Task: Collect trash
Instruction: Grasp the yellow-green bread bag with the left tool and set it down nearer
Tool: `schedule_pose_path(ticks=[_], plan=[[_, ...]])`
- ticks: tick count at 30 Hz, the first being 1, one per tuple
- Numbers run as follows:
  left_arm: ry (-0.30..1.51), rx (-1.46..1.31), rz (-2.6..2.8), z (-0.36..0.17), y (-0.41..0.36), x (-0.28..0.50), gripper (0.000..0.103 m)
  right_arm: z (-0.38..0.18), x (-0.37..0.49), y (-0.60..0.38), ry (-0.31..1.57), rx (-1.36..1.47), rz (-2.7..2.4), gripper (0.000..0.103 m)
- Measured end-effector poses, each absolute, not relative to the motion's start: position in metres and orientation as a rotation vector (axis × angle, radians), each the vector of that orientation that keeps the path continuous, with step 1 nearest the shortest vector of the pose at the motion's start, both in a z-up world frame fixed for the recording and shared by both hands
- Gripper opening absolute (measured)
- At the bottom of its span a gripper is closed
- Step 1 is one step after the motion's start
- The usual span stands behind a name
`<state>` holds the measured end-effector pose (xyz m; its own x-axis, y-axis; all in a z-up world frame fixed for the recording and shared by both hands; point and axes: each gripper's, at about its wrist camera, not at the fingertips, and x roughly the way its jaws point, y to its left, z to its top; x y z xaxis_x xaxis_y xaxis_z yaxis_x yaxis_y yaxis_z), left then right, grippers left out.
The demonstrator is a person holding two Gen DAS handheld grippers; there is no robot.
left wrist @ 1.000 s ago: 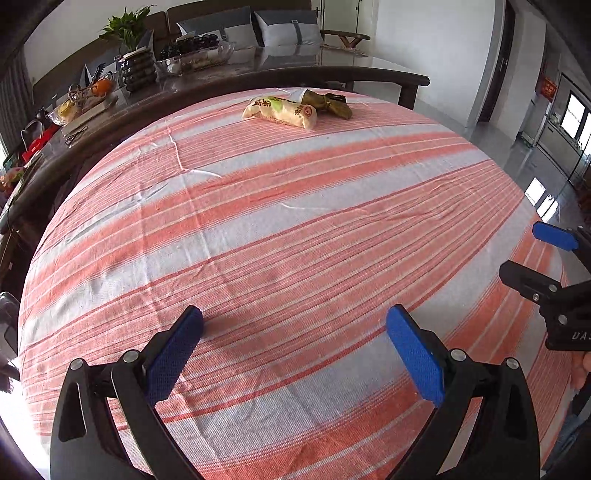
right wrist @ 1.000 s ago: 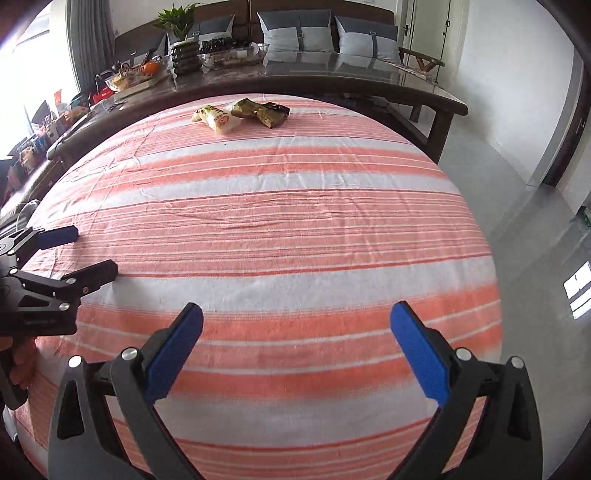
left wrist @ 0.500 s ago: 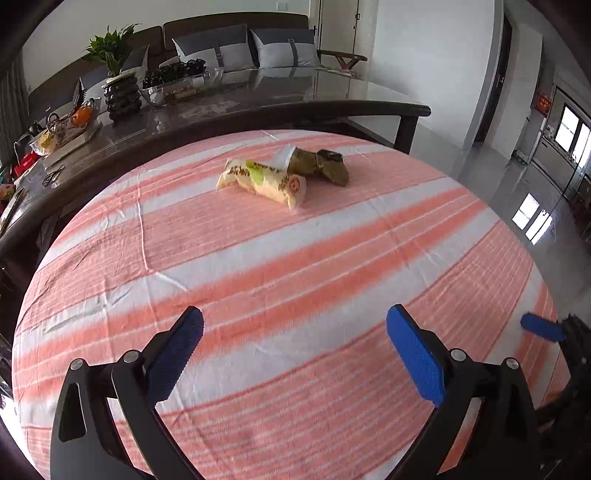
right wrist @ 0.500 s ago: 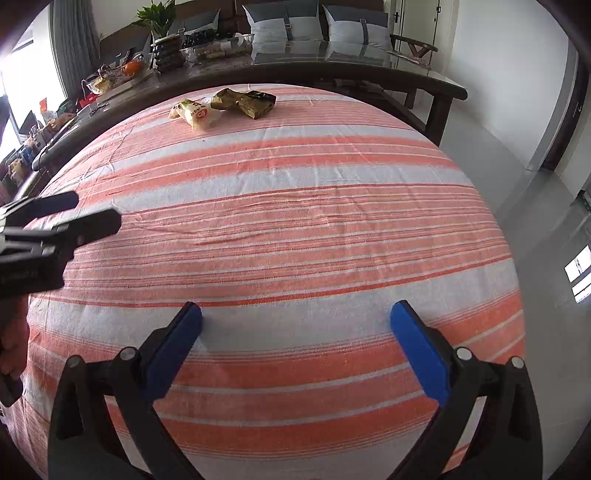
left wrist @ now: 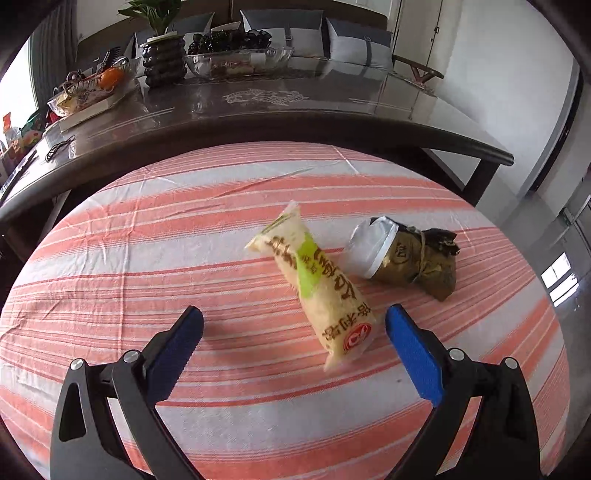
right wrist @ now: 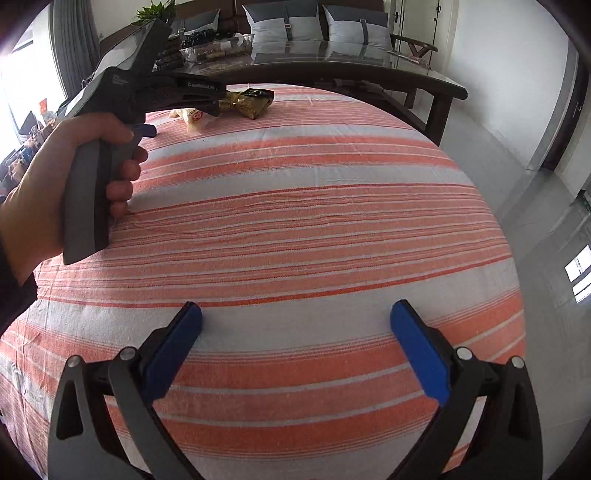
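Observation:
A long yellow snack wrapper (left wrist: 316, 284) with green and red print lies on the striped tablecloth (left wrist: 147, 258). A crumpled olive-brown wrapper (left wrist: 413, 258) with a silver-white end lies just to its right. My left gripper (left wrist: 293, 343) is open, and the yellow wrapper's near end lies between its blue fingertips, not gripped. My right gripper (right wrist: 295, 339) is open and empty over the near part of the cloth. In the right wrist view the left gripper's body (right wrist: 147, 88), in a hand, partly hides the yellow wrapper (right wrist: 194, 118); the brown wrapper (right wrist: 253, 101) shows beside it.
A dark glossy table (left wrist: 295, 107) stands right behind the cloth, bearing a potted plant (left wrist: 162, 55), a glass fruit bowl (left wrist: 236, 61) and a tray with an orange (left wrist: 92, 88). A sofa with cushions (right wrist: 306, 22) is at the back. Grey floor (right wrist: 535, 184) lies to the right.
My left gripper has moved forward across the cloth up to the two wrappers, which now fill its view. My right gripper has barely moved. Both stay open.

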<state>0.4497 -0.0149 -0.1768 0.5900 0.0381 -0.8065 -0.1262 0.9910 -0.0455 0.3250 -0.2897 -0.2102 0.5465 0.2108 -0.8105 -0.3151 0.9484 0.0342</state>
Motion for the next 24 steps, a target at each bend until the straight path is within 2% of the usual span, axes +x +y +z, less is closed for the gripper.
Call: schedule_pose_path(ticks=[7, 14, 15, 16, 17, 18, 21, 24], plan=[[0.888, -0.105, -0.044, -0.161, 0.022, 0.424, 0.098, -0.210, 0.325, -0.290, 0.942, -0.123, 0.310, 0.098], [0.942, -0.016, -0.096, -0.174, -0.021, 0.461, 0.097, -0.210, 0.326, -0.290, 0.942, -0.123, 0.311, 0.098], [0.940, -0.006, -0.105, -0.175, -0.023, 0.463, 0.086, -0.210, 0.325, -0.289, 0.942, -0.123, 0.310, 0.098], [0.946, 0.011, -0.116, -0.176, -0.025, 0.464, 0.062, -0.210, 0.326, -0.290, 0.942, -0.123, 0.310, 0.098], [0.952, 0.041, -0.110, -0.177, -0.027, 0.463, 0.052, -0.210, 0.325, -0.289, 0.942, -0.123, 0.310, 0.098], [0.937, 0.068, -0.113, -0.177, -0.026, 0.459, 0.035, -0.210, 0.325, -0.289, 0.942, -0.123, 0.310, 0.098], [0.947, 0.089, -0.175, -0.174, -0.014, 0.436, 0.029, -0.210, 0.326, -0.289, 0.942, -0.124, 0.310, 0.098], [0.948, 0.128, -0.222, -0.168, 0.006, 0.392, 0.029, -0.210, 0.326, -0.289, 0.942, -0.124, 0.310, 0.098]])
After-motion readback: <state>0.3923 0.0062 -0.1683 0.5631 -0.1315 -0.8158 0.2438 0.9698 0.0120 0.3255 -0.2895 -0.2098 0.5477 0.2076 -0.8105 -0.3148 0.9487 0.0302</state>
